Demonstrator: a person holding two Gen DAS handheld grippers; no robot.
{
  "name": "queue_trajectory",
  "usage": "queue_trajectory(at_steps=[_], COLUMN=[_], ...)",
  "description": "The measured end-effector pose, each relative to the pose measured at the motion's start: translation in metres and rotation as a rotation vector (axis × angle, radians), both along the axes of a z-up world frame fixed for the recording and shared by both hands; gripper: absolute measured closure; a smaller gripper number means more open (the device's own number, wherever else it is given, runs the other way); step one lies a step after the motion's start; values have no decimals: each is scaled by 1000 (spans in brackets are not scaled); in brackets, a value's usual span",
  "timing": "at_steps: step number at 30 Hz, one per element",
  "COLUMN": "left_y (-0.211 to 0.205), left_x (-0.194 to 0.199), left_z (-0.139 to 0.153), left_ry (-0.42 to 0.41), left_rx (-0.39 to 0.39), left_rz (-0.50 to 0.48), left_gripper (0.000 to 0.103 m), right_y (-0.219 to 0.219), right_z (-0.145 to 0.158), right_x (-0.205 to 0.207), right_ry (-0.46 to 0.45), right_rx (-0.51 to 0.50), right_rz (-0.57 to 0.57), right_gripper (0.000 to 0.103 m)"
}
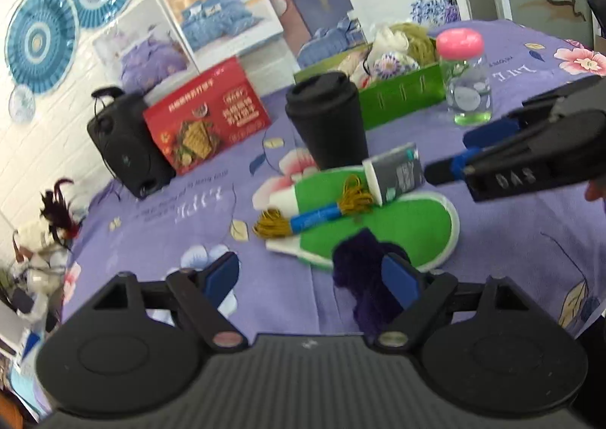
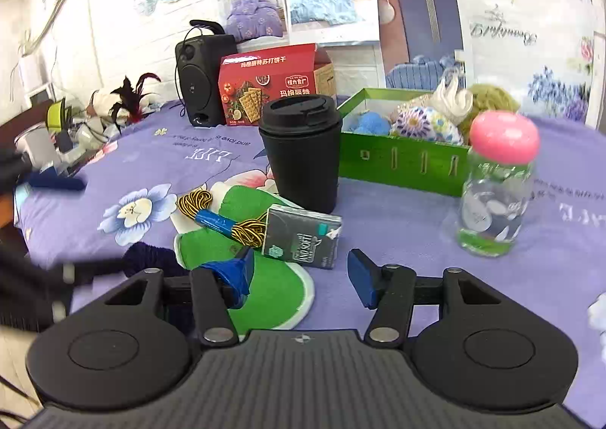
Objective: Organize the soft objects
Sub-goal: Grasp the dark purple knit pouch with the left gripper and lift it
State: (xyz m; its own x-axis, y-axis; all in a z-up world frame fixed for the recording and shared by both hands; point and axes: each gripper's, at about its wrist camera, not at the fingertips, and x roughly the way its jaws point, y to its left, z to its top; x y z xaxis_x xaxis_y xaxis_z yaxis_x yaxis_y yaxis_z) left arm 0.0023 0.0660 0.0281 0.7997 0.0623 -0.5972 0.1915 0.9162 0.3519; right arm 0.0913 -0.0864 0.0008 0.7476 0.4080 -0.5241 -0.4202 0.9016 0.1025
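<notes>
A green slipper (image 1: pixel 397 228) (image 2: pixel 272 288) lies on the purple floral cloth. On it lie a gold cord skein with a blue band (image 1: pixel 314 218) (image 2: pixel 223 222) and a grey tissue pack (image 1: pixel 397 171) (image 2: pixel 303 239). A dark purple yarn bundle (image 1: pixel 363 277) (image 2: pixel 151 258) lies at the slipper's near edge. My left gripper (image 1: pixel 310 277) is open, its right finger beside the purple yarn. My right gripper (image 2: pixel 301 273) is open just before the tissue pack; it also shows in the left wrist view (image 1: pixel 466 152). A green box (image 2: pixel 401 160) (image 1: pixel 401 95) holds several soft items.
A black lidded cup (image 2: pixel 303 152) (image 1: pixel 325 118) stands behind the slipper. A pink-capped clear bottle (image 2: pixel 496 186) (image 1: pixel 466 76) stands right. A red cracker box (image 2: pixel 272 84) (image 1: pixel 206 122) and black speaker (image 2: pixel 200 76) (image 1: pixel 125 144) stand at the back. Clutter with feathers (image 2: pixel 128 95) lies far left.
</notes>
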Motion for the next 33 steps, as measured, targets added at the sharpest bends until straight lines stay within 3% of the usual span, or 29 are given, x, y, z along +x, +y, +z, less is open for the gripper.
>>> queue_trajectory(at_steps=[6,18,21,33], left_y=[9,14,14,7], left_x=[8,29,32,34], left_z=[-16,-32,-33,-35], left_ry=[77,197,216,230], left_rx=[-138,-298,-319,-326], left_rz=[-62,-158,-165,-214], left_gripper=[17,17,17,18], right_y=[11,20,23,32], right_z=[-11,-23,-23,-31], right_x=[21,54,62,92], right_ry=[57,125,153,193], right_rx=[17,55,87,36], right_rz=[-51,-119,-103,-103], right_gripper=[61,58,57,51])
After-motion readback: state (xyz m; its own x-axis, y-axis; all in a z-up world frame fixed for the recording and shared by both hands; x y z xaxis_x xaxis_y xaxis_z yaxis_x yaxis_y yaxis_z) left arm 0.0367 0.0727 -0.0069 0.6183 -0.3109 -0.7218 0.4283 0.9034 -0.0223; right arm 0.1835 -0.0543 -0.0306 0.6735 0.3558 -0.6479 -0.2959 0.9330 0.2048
